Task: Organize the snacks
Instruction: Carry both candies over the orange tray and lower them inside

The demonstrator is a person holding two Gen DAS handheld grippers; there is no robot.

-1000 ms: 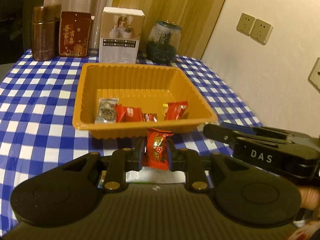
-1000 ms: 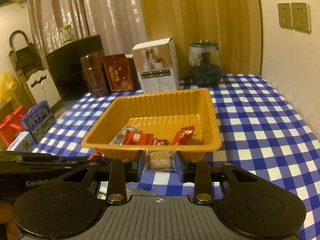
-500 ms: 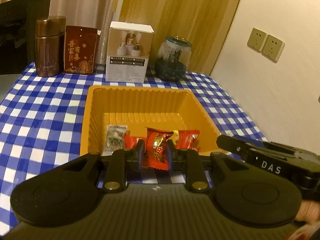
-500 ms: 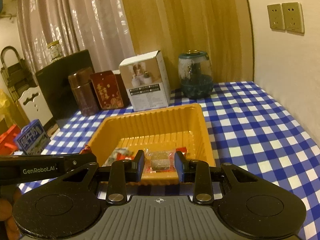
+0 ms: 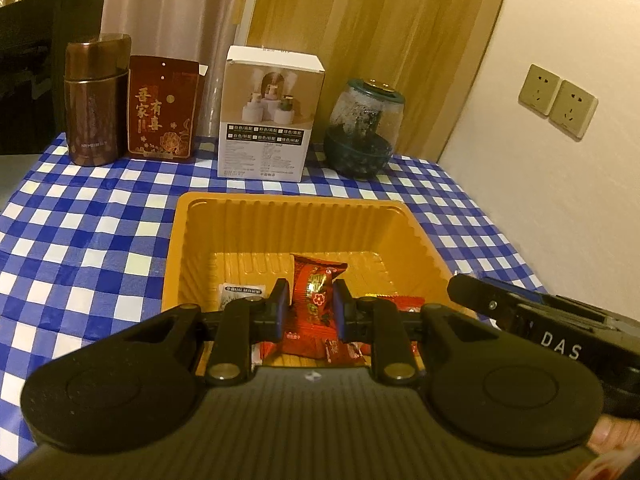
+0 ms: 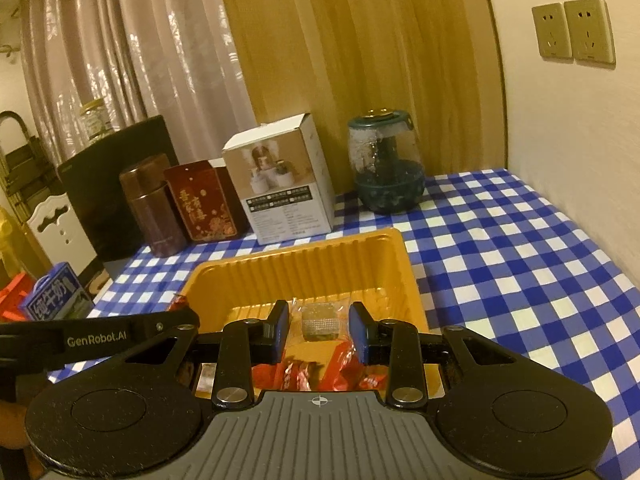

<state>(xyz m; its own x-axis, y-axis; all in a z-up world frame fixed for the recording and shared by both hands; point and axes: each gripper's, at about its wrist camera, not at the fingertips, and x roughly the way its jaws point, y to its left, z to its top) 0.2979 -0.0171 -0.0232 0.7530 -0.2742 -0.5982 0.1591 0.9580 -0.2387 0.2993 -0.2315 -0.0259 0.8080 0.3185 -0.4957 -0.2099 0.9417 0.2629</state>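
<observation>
Left wrist view: the left gripper (image 5: 307, 308) is clamped narrow on a red snack packet (image 5: 316, 286), held upright between its pads. It hangs over the near end of the orange tray (image 5: 298, 216). Directly below and just behind the fingers, more red packets (image 5: 344, 350) and a white-labelled packet (image 5: 240, 294) lie on the tray floor. The right gripper (image 5: 532, 316) juts in from the right, beside the tray's near right corner.

Right wrist view: the right gripper (image 6: 318, 328) pinches a clear-wrapped brown snack (image 6: 320, 320) between its blue pads, over the orange tray (image 6: 320, 256). Red packets (image 6: 320, 372) lie beneath the fingers. Ahead, beyond the tray, stands a white box (image 6: 280, 188) on the checked tablecloth (image 6: 500, 248).
</observation>
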